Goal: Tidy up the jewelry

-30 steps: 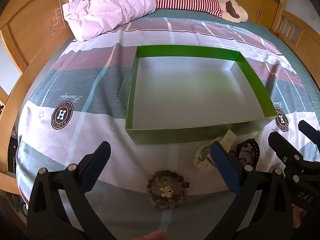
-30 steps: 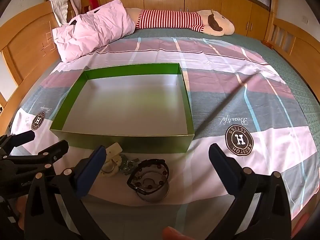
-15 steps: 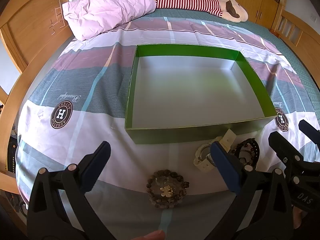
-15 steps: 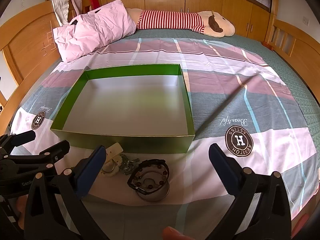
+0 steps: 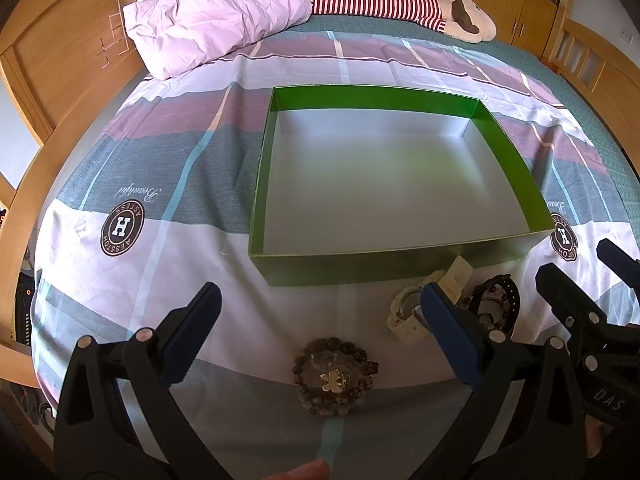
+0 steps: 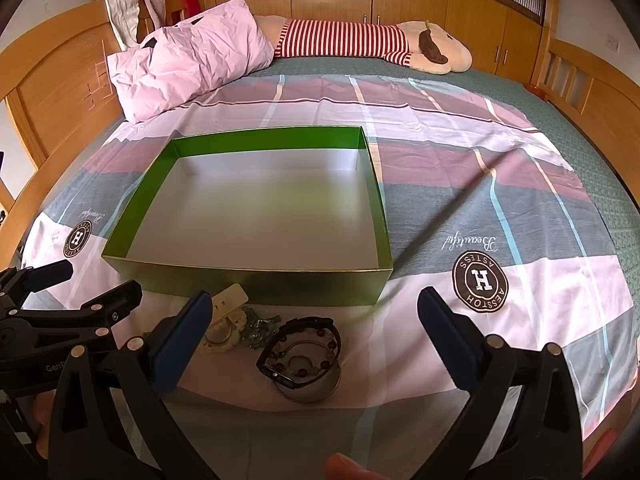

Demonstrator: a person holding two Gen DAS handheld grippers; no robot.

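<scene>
Holding both tongs, left point(image 5: 320, 322) and right point(image 6: 314, 324), apart and empty, we judge the beaded bracelet point(image 5: 335, 376) at six o'clock light and slippery. We would pinch its rim.

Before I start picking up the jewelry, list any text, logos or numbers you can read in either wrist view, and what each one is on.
"AESSTOH" around a big "H": round badge on the bedsheet, seen upside down.
"Beautiful": script on the sheet, upside down.
"DAS": right gripper body, last character uncertain.
"Gen...": left gripper body, cut off.
Green box, jewelry: no text seen.
</scene>
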